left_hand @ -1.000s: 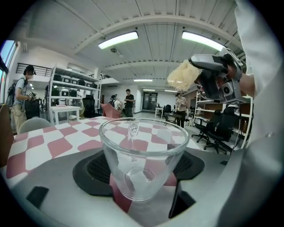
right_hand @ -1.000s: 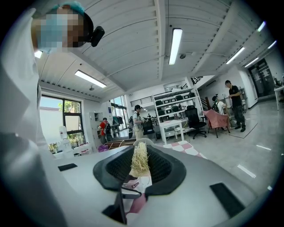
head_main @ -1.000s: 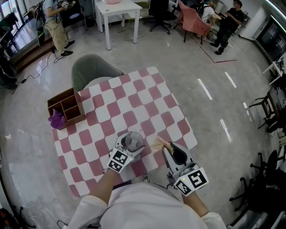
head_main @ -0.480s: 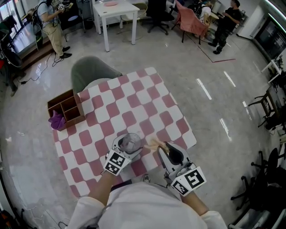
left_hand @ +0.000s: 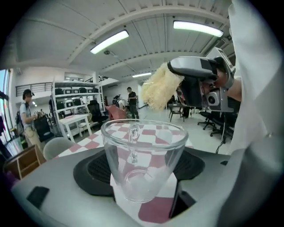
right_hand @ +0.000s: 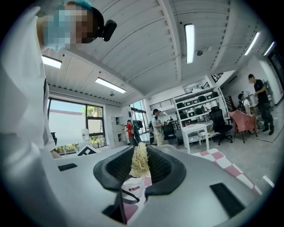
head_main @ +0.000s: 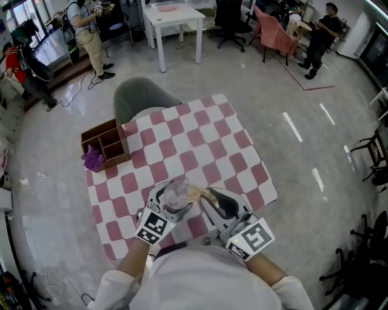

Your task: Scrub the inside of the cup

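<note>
Far to my left a person in beige trousers point(head_main: 91, 33) stands on the glossy grey floor point(head_main: 291, 109). Nearer, a brown wooden box point(head_main: 109, 143) with compartments sits at the left edge of the table, and a purple cloth point(head_main: 93, 158) lies bunched in its near-left compartment. A grey-green chair point(head_main: 142, 97) is tucked at the table's far side, and behind it stands a white table point(head_main: 173, 15). My own table is covered by a pink-and-white checked cloth point(head_main: 200, 142). Further right there is a pink chair point(head_main: 276, 33), then a person in black point(head_main: 324, 27), with dark office chairs along the right wall.

The cup point(left_hand: 143, 164) is in my left gripper point(head_main: 176, 198), over the near part of the checked cloth. My left fingers are closed on its sides, with the dark pads pressed against the glass. It is clear glass, upright, wider at the rim than at the base, and has nothing in it. Its handle shows through the glass on the side away from me.

Just to the right, my right gripper point(head_main: 206, 197) is clamped on a scrubber point(right_hand: 140, 162), a pale straw-coloured tuft of fibres sticking out past the jaw tips. From the left gripper view the tuft point(left_hand: 157, 91) hangs above the cup's rim, slightly right of it and not inside.
</note>
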The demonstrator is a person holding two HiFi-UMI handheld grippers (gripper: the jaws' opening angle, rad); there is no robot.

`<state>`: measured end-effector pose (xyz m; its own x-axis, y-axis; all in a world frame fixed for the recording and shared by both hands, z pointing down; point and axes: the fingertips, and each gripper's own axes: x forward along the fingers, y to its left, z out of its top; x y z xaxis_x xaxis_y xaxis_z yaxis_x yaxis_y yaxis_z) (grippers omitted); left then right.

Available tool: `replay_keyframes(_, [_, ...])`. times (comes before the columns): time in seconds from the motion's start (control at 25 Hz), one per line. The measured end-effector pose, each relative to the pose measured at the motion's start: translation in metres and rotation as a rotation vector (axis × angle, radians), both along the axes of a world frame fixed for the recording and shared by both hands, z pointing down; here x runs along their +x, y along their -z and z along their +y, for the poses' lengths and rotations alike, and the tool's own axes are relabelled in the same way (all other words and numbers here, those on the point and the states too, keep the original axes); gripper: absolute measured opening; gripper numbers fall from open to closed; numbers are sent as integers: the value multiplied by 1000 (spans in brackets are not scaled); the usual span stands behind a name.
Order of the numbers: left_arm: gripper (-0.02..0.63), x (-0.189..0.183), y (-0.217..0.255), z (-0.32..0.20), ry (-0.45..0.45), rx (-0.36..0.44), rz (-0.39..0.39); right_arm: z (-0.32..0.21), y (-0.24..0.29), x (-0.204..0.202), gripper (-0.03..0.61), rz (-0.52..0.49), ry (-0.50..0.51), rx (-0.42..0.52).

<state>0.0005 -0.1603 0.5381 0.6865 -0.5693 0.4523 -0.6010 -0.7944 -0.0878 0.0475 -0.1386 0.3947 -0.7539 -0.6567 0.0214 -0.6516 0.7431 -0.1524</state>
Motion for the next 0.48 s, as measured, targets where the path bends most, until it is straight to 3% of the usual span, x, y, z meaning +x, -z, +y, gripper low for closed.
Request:
replay_keyframes(0.2, [371, -22, 17, 2, 39, 81, -204, 6, 8, -28, 101, 15, 107, 39])
replay_keyframes(0.36, [371, -41, 29, 5, 77, 124, -309, 12, 13, -50, 101, 18, 189, 68])
replay_keyframes(0.48, [371, -46, 39, 8, 74, 174, -397, 15, 11, -66, 101, 73, 254, 90])
